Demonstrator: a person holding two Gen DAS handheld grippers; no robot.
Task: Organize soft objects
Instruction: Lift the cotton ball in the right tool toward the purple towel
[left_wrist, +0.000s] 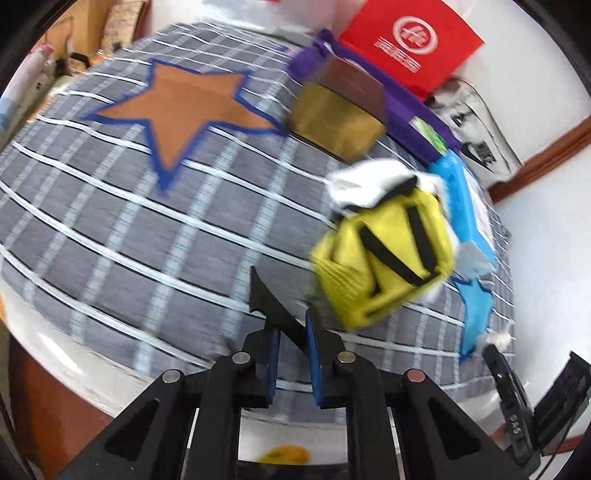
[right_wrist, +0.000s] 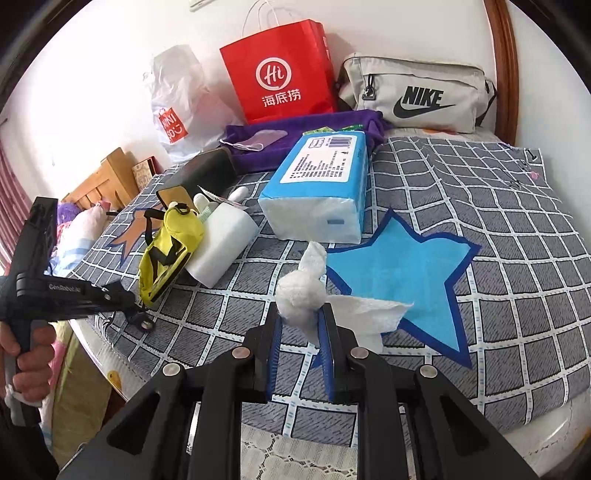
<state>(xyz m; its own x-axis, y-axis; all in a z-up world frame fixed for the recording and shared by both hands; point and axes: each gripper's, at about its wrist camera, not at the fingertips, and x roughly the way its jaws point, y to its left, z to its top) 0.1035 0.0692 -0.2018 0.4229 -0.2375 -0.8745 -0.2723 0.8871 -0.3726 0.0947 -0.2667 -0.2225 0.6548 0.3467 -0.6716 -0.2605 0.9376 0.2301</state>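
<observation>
Nike lettering on grey pouch; Miniso on plastic bag

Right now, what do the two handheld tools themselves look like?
Both are black, angular plastic frames with round silver bolt heads and blue pads inside the fingers. The right tool and left tool match; the left one's side carries small white lettering, with a pistol-style black handle.

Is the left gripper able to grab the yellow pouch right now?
Probably yes. The left gripper sits right at the yellow pouch's near corner with nothing between them, but its jaws look nearly shut, so they would likely need to open first.
</observation>
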